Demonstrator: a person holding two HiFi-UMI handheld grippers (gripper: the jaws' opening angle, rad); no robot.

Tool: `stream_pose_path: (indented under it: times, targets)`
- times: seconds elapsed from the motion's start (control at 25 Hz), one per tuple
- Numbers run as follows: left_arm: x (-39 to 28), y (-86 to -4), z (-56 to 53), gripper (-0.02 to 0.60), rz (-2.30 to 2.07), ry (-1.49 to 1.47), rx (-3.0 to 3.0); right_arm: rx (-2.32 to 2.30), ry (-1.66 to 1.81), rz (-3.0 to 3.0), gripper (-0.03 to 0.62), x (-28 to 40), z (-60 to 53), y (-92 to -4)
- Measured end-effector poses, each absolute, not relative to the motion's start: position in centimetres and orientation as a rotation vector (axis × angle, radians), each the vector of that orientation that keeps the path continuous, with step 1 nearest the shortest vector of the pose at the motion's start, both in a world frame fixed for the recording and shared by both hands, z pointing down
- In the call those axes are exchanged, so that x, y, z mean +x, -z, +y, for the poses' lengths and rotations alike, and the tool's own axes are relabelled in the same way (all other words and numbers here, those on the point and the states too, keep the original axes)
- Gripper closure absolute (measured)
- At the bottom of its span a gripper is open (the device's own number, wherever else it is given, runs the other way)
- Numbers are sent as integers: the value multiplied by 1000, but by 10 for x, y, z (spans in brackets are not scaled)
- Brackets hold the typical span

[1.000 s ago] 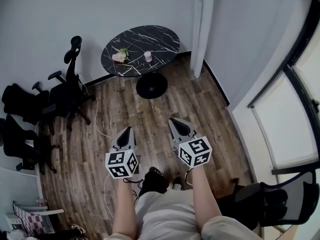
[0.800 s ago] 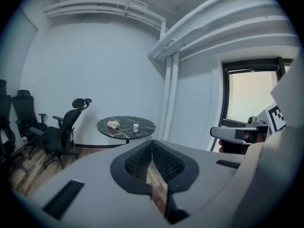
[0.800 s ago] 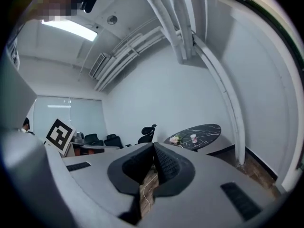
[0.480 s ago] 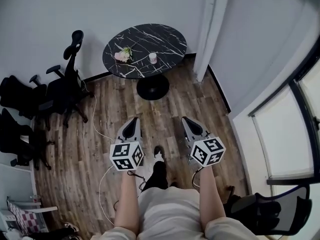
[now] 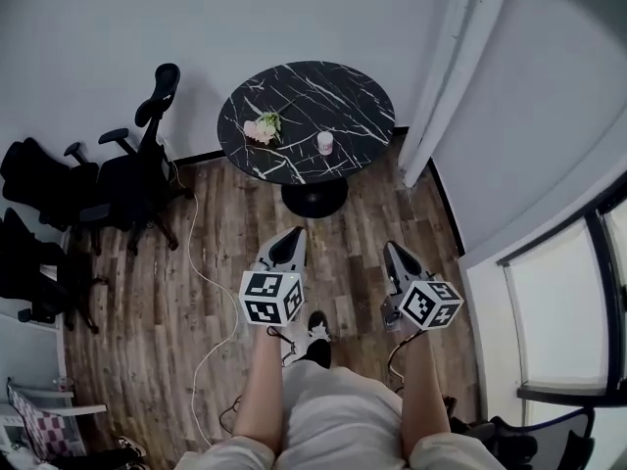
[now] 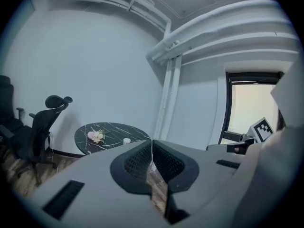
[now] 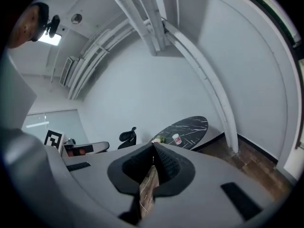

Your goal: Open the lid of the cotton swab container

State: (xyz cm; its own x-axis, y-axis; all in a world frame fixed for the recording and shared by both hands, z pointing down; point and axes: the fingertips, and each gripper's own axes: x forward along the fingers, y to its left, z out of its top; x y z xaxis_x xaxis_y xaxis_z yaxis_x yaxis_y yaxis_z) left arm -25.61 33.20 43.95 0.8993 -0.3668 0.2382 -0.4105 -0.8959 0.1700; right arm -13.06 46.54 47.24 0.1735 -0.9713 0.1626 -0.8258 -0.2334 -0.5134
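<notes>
Both forearms reach forward from the person's body, roughly parallel, each holding a gripper out over the wooden floor (image 5: 225, 253). The left gripper (image 5: 296, 232) and right gripper (image 5: 392, 247) sit side by side with a gap between them, marker cubes toward the person and tips aimed at the round black marble table (image 5: 338, 91) ahead. In the gripper views both point close to level, dipping only slightly. The room looks canted in the right gripper view, so that gripper seems rolled to one side.

The left gripper's jaws are closed tip to tip with nothing between them, and the right gripper's jaws are likewise pressed together and empty.

The cotton swab container (image 5: 324, 143) stands on the table, near the edge closest to the person, just right of a small bunch of pink flowers (image 5: 262, 129) and apart from it. It is well away from both grippers, across bare floor. It is a small pale tub standing upright, its long axis vertical and its top facing the ceiling. At this distance it is too small to be sure, but the lid appears to be on.

Black office chairs (image 5: 137, 169) stand against the wall to the left of the table
</notes>
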Motion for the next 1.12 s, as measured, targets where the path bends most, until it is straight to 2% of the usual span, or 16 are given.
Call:
stream_pose_path:
  times: [0.32,0.52,0.8,1.12]
  targets:
    - [-199,-437,244,560,-549,-326,2878,-2066,627,1571,559,-77,399,-460]
    - [-163,-446,204,560,-442,-308,2819,-2279,627,1498,559,-35,368,-469]
    - [-138,-473,173,560,-389,-467,2885,-2291,644,1462,559,-13,339,-476]
    - [-119,-484,131,560,-473,-463,2999,-2312,629,1456,559,20,295,-494]
